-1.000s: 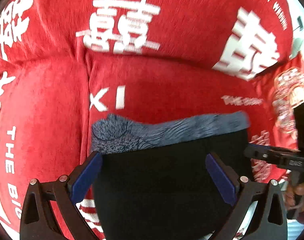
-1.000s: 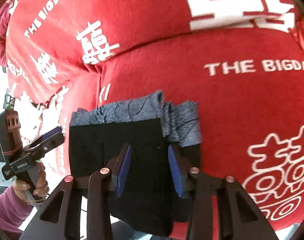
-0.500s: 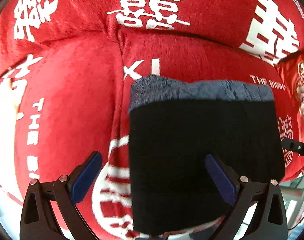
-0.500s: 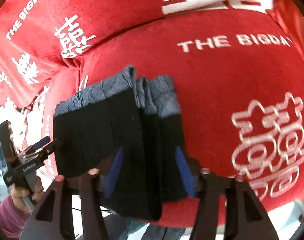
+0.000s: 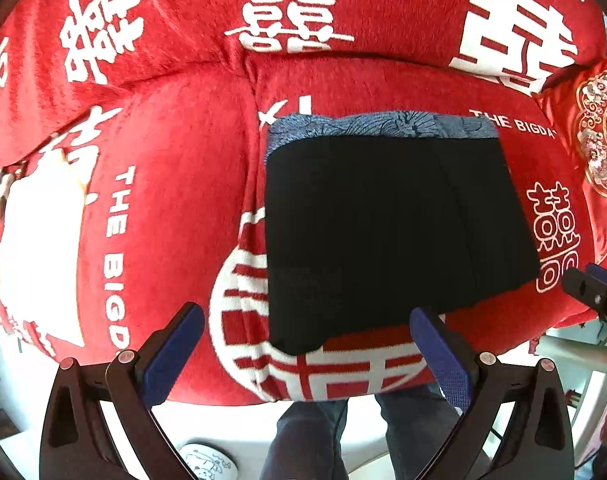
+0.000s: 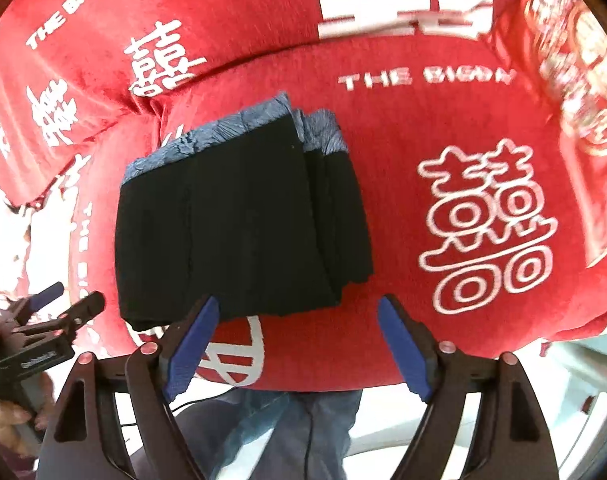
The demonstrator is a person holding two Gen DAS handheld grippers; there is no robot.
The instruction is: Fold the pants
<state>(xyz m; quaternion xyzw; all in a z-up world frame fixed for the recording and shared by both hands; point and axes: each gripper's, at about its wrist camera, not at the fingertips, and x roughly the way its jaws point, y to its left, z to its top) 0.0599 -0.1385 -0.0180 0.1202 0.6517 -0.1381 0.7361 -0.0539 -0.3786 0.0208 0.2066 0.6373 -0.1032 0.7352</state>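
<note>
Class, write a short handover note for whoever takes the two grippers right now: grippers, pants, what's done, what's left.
Left gripper: open, empty, above the sofa's front edge.
Right gripper: jaws opening, nothing between them.
Pants: folded into a black rectangle with the blue patterned band at the far edge, lying flat on the red sofa.
Done: folding looks finished, pants not held.
Left: probably nothing; tidy the stepped right edge if wanted.
</note>
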